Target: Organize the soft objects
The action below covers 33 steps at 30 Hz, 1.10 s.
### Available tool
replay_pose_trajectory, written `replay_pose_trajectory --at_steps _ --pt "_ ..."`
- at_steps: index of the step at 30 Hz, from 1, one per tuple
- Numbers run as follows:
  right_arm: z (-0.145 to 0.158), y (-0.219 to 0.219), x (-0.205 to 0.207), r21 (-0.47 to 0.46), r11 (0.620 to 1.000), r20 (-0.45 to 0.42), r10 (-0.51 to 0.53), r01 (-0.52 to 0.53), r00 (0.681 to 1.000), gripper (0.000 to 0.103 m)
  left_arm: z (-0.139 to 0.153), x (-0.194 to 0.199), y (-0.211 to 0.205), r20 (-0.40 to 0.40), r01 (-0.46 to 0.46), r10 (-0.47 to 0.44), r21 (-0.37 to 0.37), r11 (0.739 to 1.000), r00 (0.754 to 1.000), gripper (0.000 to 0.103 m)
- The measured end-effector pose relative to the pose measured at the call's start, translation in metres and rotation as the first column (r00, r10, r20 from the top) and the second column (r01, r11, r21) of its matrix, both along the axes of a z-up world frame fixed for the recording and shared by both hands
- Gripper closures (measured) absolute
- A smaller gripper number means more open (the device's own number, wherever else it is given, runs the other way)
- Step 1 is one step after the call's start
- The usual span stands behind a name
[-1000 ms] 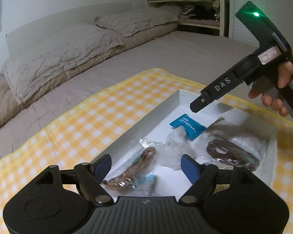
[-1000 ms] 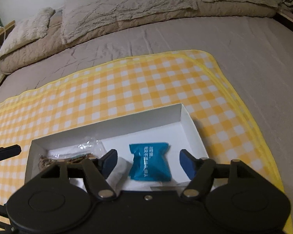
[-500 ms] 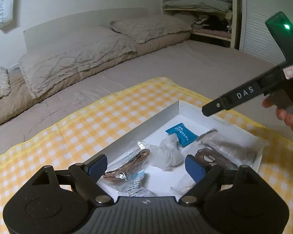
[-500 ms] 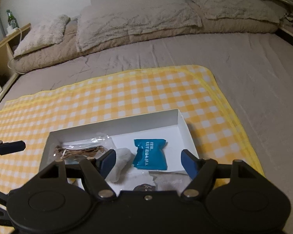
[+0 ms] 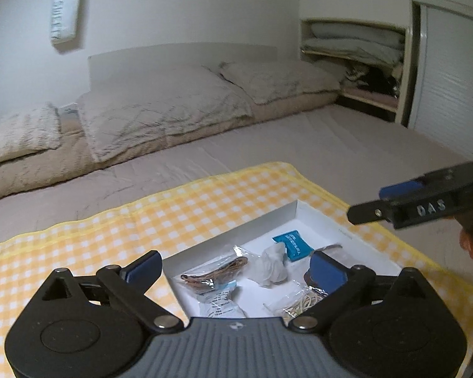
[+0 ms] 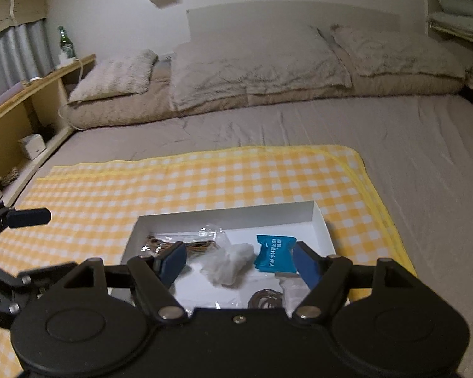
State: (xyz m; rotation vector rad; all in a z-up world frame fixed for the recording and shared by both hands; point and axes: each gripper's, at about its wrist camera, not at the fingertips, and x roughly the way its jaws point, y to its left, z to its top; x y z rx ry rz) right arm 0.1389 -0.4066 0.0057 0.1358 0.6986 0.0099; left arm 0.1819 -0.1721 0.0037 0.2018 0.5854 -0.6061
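A shallow white box (image 5: 268, 217) (image 6: 224, 215) lies on a yellow checked cloth (image 5: 142, 220) (image 6: 205, 179) on the bed. In it lie a blue packet (image 5: 292, 245) (image 6: 274, 253), a white crumpled wad (image 5: 272, 264) (image 6: 228, 263), a clear bag of brown cords (image 5: 217, 272) (image 6: 192, 242), a bag of rubber bands (image 5: 299, 302) and dark hair ties (image 6: 266, 299). My left gripper (image 5: 236, 267) is open and empty, held above the box's near end. My right gripper (image 6: 239, 260) is open and empty above the box; it also shows in the left wrist view (image 5: 394, 201).
Grey pillows (image 5: 160, 110) (image 6: 255, 69) lie at the head of the bed. A wooden shelf (image 6: 22, 110) with a green bottle (image 6: 65, 44) runs along the left. A closet with folded bedding (image 5: 353, 47) stands at the right.
Both grippers have pulled back and risen, tilting up so more of the room shows. The box and its contents have not moved. Both stay open.
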Motion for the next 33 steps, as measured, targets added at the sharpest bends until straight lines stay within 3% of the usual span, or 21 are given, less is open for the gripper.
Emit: replay_pose_trajectory --at_steps 10,18,25,33 --pt "0.022 0.017 -0.05 -0.028 1.0 0.068 0.001 0.001 0.998 0.02 0.018 -0.042 0.03 0.004 -0.094 0.095 -0.067 0.993 0.995 0.0" --pt "0.025 0.038 -0.091 -0.038 0.999 0.113 0.022 -0.018 0.993 0.017 0.011 -0.077 0.054 -0.011 -0.15 0.15 -0.102 0.983 0.989 0.0" --pt "0.019 0.058 -0.121 -0.112 0.993 0.143 0.038 -0.022 0.989 0.009 0.007 -0.104 0.076 -0.024 -0.216 0.214 -0.141 0.966 0.976 0.0" --pt "0.009 0.063 -0.149 -0.119 0.993 0.172 -0.004 0.025 0.985 0.004 -0.002 -0.126 0.081 -0.007 -0.29 0.291 -0.105 0.951 0.957 0.0"
